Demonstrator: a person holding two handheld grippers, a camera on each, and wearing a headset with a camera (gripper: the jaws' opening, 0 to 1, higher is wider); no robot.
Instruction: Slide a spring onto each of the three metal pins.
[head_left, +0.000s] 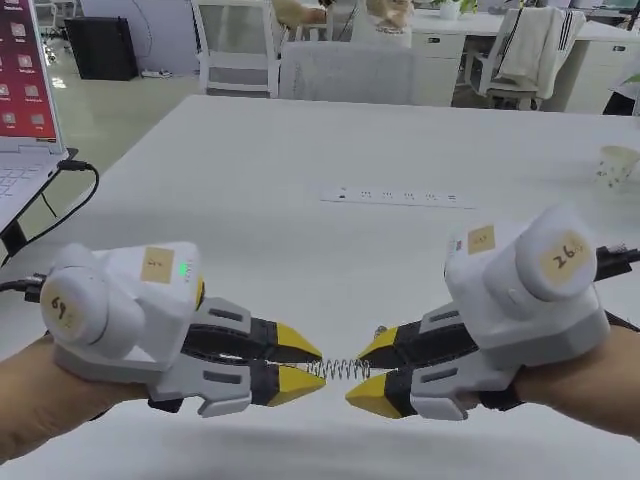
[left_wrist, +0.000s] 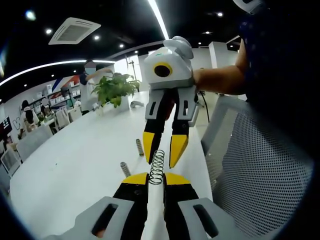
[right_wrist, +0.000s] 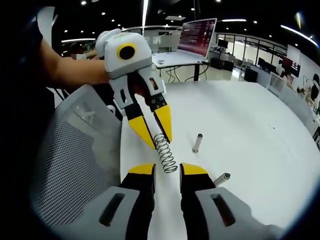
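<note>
You had the spring (head_left: 340, 370) stretched level in the air between the two tongs, over the near part of the bench (head_left: 300, 180). Your left tongs (head_left: 320, 366) were closed on one end of it, pinching the last coils. Your right tongs (head_left: 362, 372) stood parted, one jaw on either side of the free end without clamping it. In the right gripper view a bare metal pin (right_wrist: 198, 142) stood upright on the bench beyond the spring. A coiled piece (right_wrist: 221, 178) lay near it, too small to say whether it was a pin already fitted. This looked like a handover or a re-grip. To do it well, you needed to close the right tongs gently across the coils from the side, short of the very end, so the bore stayed open for the pin. The left tongs should have let go only once that hold was sure. Too hard a squeeze risked bending the spring or flicking it away.
</note>
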